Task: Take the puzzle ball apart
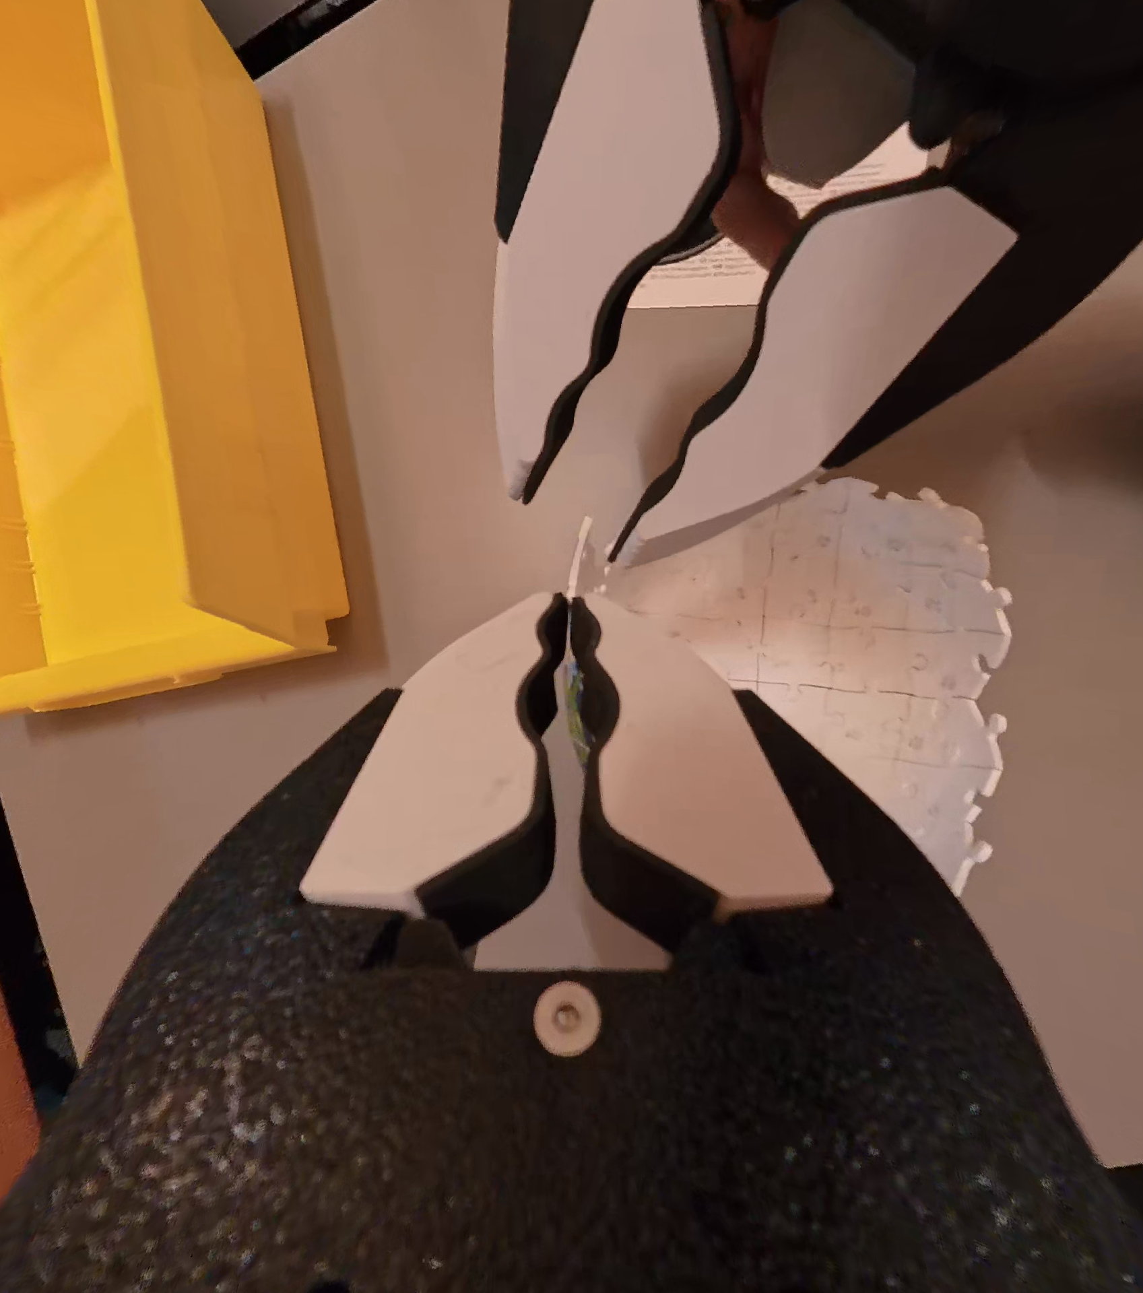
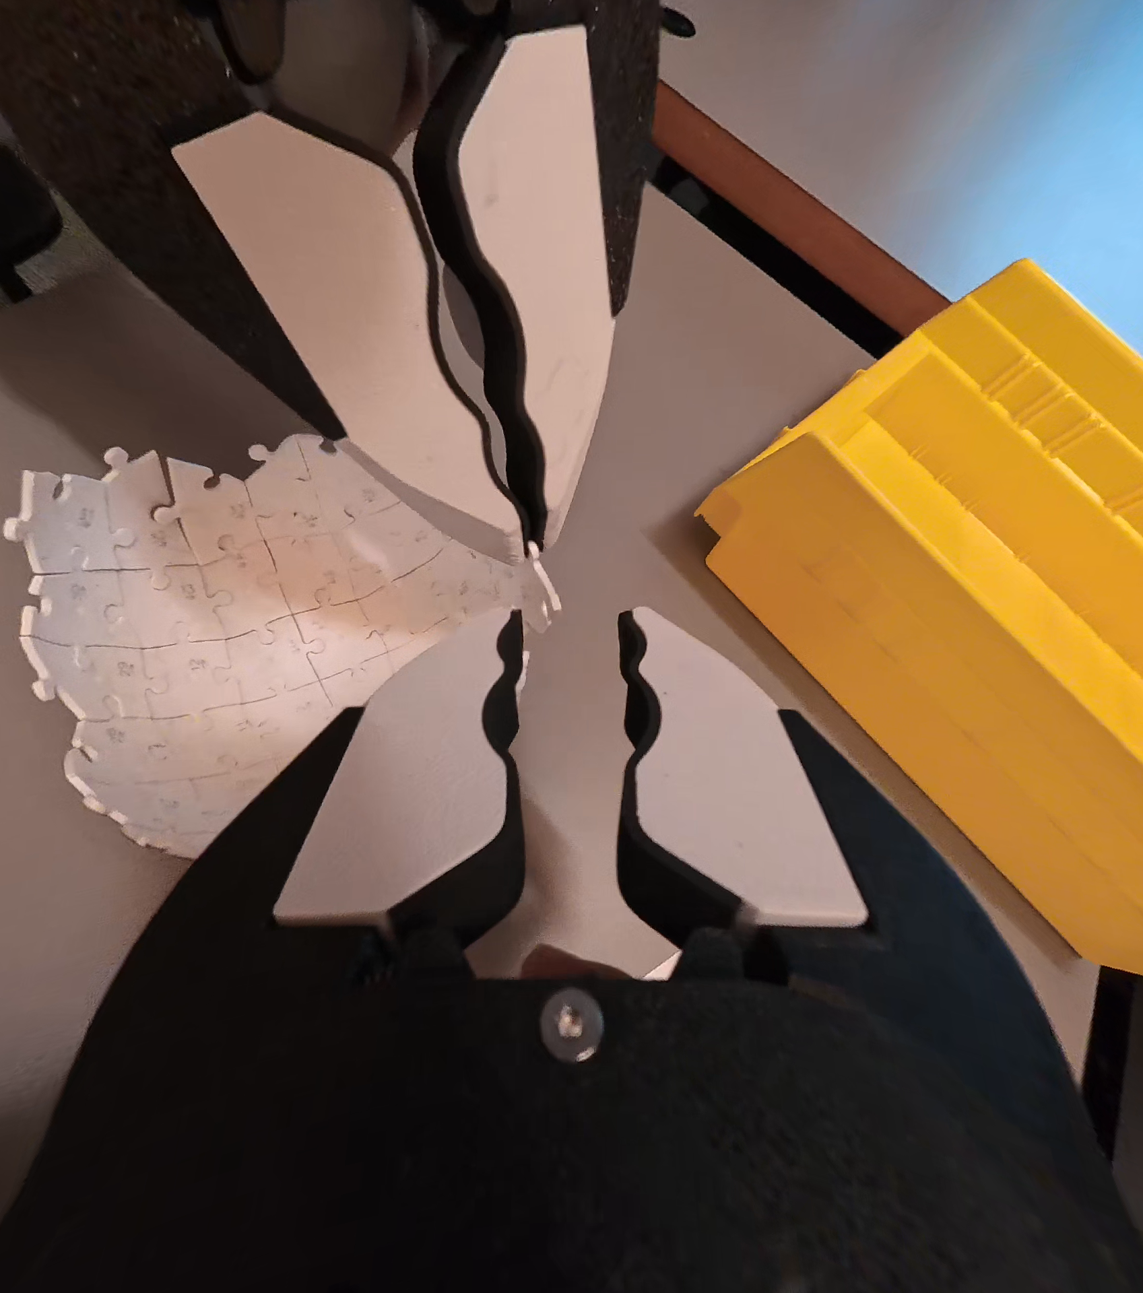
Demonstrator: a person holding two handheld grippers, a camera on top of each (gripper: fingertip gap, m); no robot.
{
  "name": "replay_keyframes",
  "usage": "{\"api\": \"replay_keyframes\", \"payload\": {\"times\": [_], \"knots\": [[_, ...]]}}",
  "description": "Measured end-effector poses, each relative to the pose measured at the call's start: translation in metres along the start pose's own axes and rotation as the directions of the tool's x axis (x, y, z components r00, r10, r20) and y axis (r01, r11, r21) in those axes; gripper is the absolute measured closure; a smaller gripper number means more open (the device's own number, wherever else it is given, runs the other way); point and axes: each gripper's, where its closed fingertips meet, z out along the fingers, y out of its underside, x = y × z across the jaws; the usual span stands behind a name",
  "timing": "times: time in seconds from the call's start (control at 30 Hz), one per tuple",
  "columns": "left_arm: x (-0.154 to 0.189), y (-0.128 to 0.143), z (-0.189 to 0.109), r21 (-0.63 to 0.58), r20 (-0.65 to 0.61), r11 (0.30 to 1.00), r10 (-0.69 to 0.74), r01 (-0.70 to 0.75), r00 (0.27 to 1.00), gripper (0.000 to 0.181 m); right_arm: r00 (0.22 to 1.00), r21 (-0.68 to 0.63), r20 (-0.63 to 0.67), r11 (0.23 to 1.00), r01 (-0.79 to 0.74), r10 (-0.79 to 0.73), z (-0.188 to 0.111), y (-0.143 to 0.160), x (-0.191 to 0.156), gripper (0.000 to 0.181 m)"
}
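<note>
Left gripper (image 1: 566, 609) pinches puzzle shell (image 2: 218, 630) edge; right gripper (image 2: 572, 619) spread.

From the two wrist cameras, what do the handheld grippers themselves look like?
Both match. The left gripper has a black, speckled, rough-textured body that forks into two arms, with a pale round screw head at its centre. Each finger is a flat white, tapering plate edged inside with a wavy black pad. The right gripper looks the same, with a darker, smoother-looking body. No cables or sleeves show.
</note>
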Motion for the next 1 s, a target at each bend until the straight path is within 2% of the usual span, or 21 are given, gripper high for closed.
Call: {"api": "replay_keyframes", "payload": {"times": [0.27, 0.53, 1.0], "knots": [[-0.001, 0.001, 0.0, 0.009, 0.004, 1.0, 0.002, -0.003, 1.0, 0.181, 0.999, -0.014, 0.002, 0.999, 0.04, -0.04, 0.009, 0.001, -0.002, 0.155], [-0.001, 0.003, 0.002, 0.013, 0.007, 1.0, 0.008, -0.008, 1.0, 0.181, 0.996, -0.031, 0.016, 0.996, 0.085, -0.084, 0.012, 0.002, -0.005, 0.17], [-0.002, 0.004, 0.004, 0.023, 0.018, 1.0, 0.019, -0.019, 1.0, 0.181, 0.993, -0.045, 0.028, 0.992, 0.117, -0.115, 0.016, 0.002, -0.008, 0.175]]}}
